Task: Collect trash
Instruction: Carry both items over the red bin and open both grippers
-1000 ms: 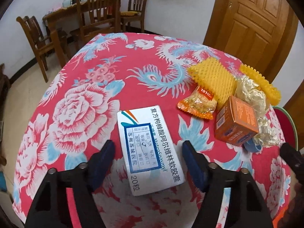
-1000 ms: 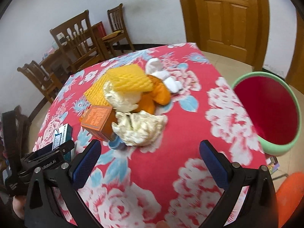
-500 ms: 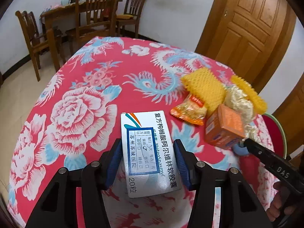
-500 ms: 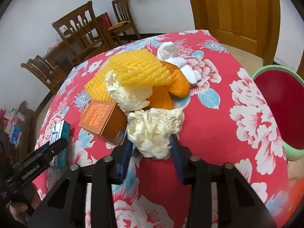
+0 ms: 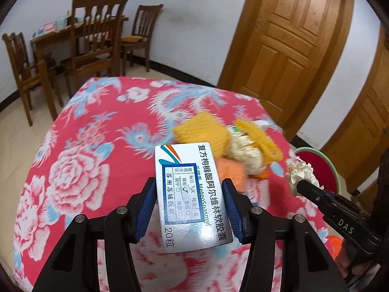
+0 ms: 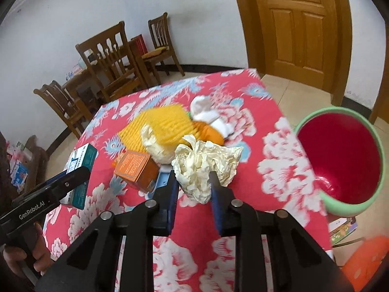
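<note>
Left wrist view: left tool (image 5: 188,205) pinches the medicine box (image 5: 189,194), lifted above the counter (image 5: 97,146).

Right wrist view: right tool (image 6: 193,188) pinches crumpled paper (image 6: 204,164) near the counter's bin-side edge; loose paper may slip short of the bin (image 6: 340,158).

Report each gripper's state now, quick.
Left gripper: closed on the white medicine box.
Right gripper: closed on the crumpled cream wrapper.
</note>
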